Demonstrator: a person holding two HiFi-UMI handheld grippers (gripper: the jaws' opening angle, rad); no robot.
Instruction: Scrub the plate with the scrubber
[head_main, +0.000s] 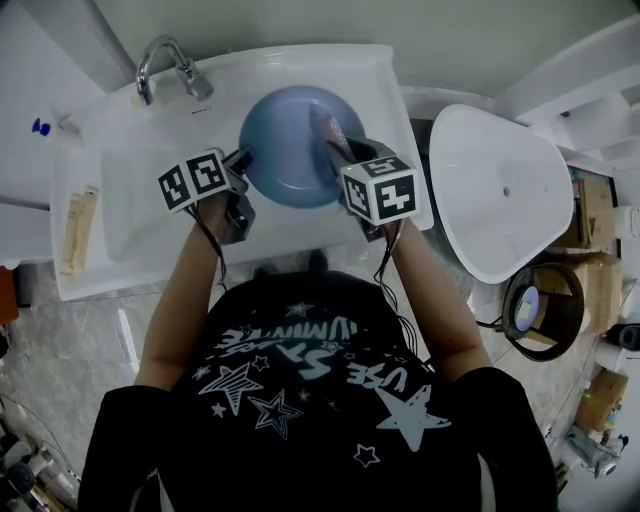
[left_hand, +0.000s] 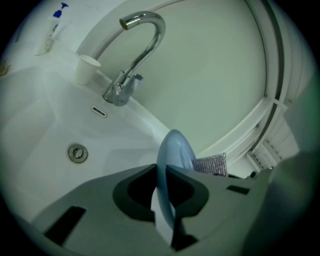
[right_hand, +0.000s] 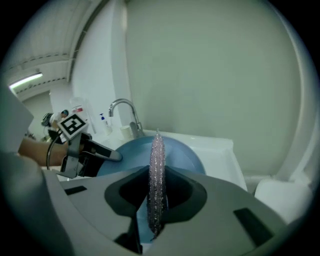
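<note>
Here, the scrubbing step: the left gripper (head_main: 243, 158) jaws pinch the plate (head_main: 290, 150) by its rim over the sink (head_main: 120, 190), while the right gripper (head_main: 338, 152) jaws clamp the scrubber (head_main: 324, 122) at the plate's right side. Next, probably, stroke it across the face.

Your left gripper (left_hand: 162, 175) has its 2 jaws clamped on the rim of the blue plate (left_hand: 175, 150), which stands on edge. The silvery scrubber (left_hand: 212, 164) sits just beside the plate at 3 o'clock. From the plate, the faucet (left_hand: 135, 55) rises at 11 o'clock, the white cup (left_hand: 86, 69) is at 10 o'clock and the sink drain (left_hand: 77, 153) at 9 o'clock.
</note>
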